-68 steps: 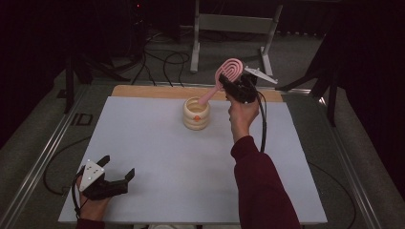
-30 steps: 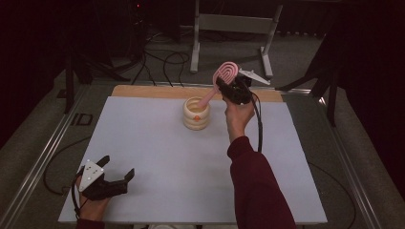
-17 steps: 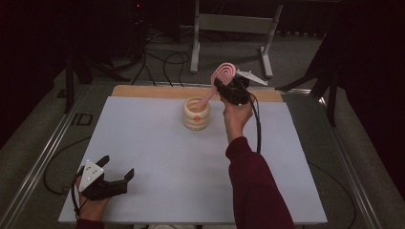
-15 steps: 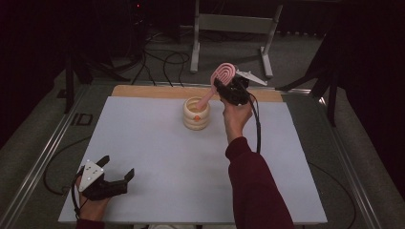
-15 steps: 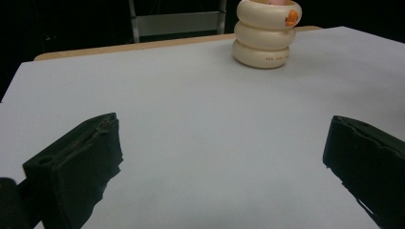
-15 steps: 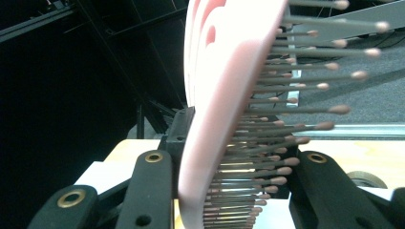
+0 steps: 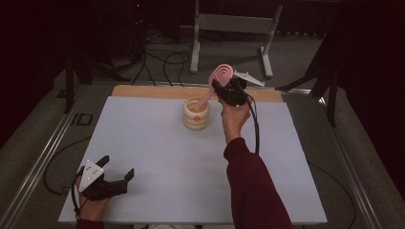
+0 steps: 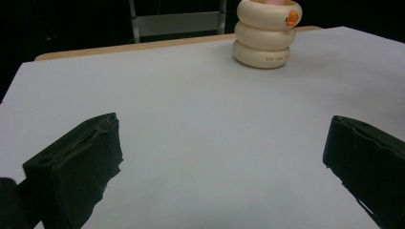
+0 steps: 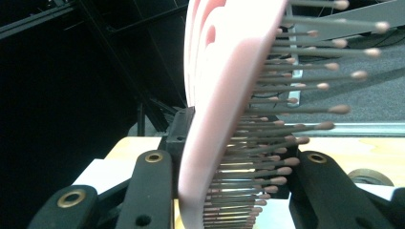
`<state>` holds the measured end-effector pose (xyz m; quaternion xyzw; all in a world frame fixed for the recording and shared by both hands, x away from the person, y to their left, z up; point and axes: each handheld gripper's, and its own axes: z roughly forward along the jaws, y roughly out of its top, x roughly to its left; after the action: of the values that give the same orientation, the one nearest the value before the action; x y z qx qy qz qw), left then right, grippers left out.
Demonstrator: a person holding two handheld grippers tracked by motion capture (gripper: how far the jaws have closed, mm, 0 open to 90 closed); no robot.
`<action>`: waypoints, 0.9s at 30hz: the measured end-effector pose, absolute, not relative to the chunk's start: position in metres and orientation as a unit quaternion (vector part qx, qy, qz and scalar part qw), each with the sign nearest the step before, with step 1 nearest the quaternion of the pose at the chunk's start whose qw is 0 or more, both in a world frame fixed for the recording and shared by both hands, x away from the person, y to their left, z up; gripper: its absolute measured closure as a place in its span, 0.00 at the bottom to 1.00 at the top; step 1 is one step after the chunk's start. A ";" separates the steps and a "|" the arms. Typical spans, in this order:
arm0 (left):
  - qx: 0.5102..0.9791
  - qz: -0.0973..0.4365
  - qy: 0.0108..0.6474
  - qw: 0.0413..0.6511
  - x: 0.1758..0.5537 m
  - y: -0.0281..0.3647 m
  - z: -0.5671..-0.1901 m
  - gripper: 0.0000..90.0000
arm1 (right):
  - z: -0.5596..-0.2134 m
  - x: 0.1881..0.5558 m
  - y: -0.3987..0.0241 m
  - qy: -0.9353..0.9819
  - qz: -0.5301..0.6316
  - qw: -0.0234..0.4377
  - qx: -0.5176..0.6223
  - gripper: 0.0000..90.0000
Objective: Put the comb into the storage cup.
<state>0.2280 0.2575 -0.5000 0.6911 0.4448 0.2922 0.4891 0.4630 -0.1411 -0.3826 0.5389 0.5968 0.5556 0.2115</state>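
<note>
Pink brush (image 7: 217, 81) tilted over the far middle of the white mat (image 7: 157, 157), handle end dipping into the cream ringed cup (image 7: 196, 113), head up and right. Pinched at the head by the right gripper (image 7: 224, 88), jaws on both sides. Left gripper (image 7: 114, 174) resting at the near left corner, jaws spread wide, holding nothing.
</note>
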 end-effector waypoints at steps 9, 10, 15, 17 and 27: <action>0.690 0.293 0.446 0.489 0.228 0.258 -0.500 0.00 | -0.388 0.463 -0.140 0.594 0.555 0.209 0.544 0.71; 0.690 0.293 0.446 0.489 0.228 0.258 -0.500 0.00 | -0.388 0.463 -0.140 0.594 0.555 0.208 0.544 0.71; 0.690 0.293 0.447 0.489 0.228 0.258 -0.500 0.00 | -0.391 0.464 -0.137 0.595 0.554 0.207 0.544 0.71; 0.689 0.293 0.447 0.489 0.228 0.258 -0.500 0.00 | -0.392 0.464 -0.136 0.595 0.554 0.206 0.545 0.71; 0.689 0.293 0.447 0.489 0.228 0.258 -0.500 0.00 | -0.396 0.465 -0.132 0.598 0.552 0.202 0.546 0.71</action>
<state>0.2278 0.2583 -0.4999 0.6889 0.4474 0.2930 0.4893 0.4648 -0.1325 -0.3964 0.5455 0.5975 0.5519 0.2020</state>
